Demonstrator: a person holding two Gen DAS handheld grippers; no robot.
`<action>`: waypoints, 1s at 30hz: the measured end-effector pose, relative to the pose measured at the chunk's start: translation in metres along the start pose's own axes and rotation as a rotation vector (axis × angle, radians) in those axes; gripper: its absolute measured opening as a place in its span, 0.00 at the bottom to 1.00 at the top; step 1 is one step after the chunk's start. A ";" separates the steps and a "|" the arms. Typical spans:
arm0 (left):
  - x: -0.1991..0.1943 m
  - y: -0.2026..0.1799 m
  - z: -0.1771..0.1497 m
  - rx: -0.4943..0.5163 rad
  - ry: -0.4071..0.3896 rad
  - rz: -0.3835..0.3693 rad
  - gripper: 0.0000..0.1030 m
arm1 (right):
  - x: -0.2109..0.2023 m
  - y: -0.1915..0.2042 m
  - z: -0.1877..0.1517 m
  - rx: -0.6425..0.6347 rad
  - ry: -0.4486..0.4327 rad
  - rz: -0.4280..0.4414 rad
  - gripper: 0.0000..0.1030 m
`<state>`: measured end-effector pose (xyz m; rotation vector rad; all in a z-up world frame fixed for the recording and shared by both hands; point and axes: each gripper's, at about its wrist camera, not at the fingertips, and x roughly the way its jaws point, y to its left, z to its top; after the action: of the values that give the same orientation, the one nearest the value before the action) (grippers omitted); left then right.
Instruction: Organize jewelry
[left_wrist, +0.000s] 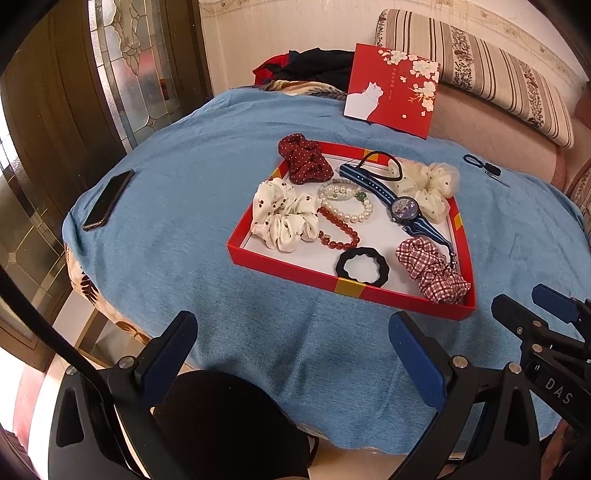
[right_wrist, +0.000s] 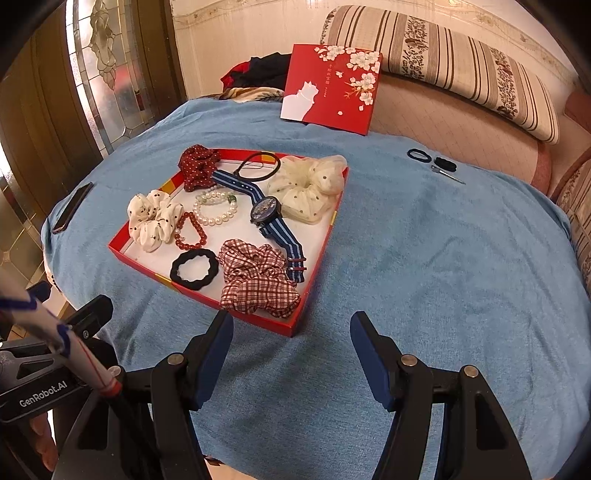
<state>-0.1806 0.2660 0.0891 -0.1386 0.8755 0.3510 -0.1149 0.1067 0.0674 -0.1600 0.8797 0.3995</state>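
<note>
Grippers first: our left hand-held gripper (left_wrist: 295, 354) has its blue-padded jaws spread wide apart with nothing between them, hovering over the blue cloth (left_wrist: 184, 258) that covers the bench, just short of the near edge of the red tray (left_wrist: 280, 271). Our right hand-held gripper (right_wrist: 291, 354) is likewise wide apart and empty, hanging over the cloth near the tray's closest corner. Neither one touches anything.

All the jewelry sits in that red tray. We can see a pearl bracelet (left_wrist: 345, 203) touching a red bead bracelet (left_wrist: 340, 230), and a watch (left_wrist: 404, 206) on a blue striped strap lying diagonally across the middle. Around them are scrunchies: dark red dotted (left_wrist: 306, 160) at the far corner, white with cherries (left_wrist: 282, 216) on the left side, cream dotted (left_wrist: 424, 186) draped over the right rim, and red plaid (left_wrist: 430, 273) at the near right corner. A black hair tie (left_wrist: 362, 264) lies just beside the plaid one, near the front rim.

Off the tray, a phone (left_wrist: 108, 199) rests on the cloth at left, a red box lid with a white cat (left_wrist: 391, 88) stands propped at the far edge, and a few small dark hair ties (right_wrist: 432, 157) lie well apart at far right.
</note>
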 end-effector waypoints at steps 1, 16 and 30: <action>0.000 -0.001 0.000 0.001 0.002 -0.001 1.00 | 0.001 -0.001 0.000 0.004 0.002 0.001 0.68; 0.003 -0.008 -0.001 0.010 0.028 -0.025 1.00 | 0.006 -0.009 -0.002 0.028 0.014 -0.017 0.68; 0.006 -0.007 -0.002 -0.003 0.036 -0.026 1.00 | 0.007 -0.004 -0.004 0.019 0.019 -0.022 0.68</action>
<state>-0.1763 0.2605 0.0830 -0.1598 0.9082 0.3263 -0.1121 0.1033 0.0598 -0.1558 0.8994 0.3693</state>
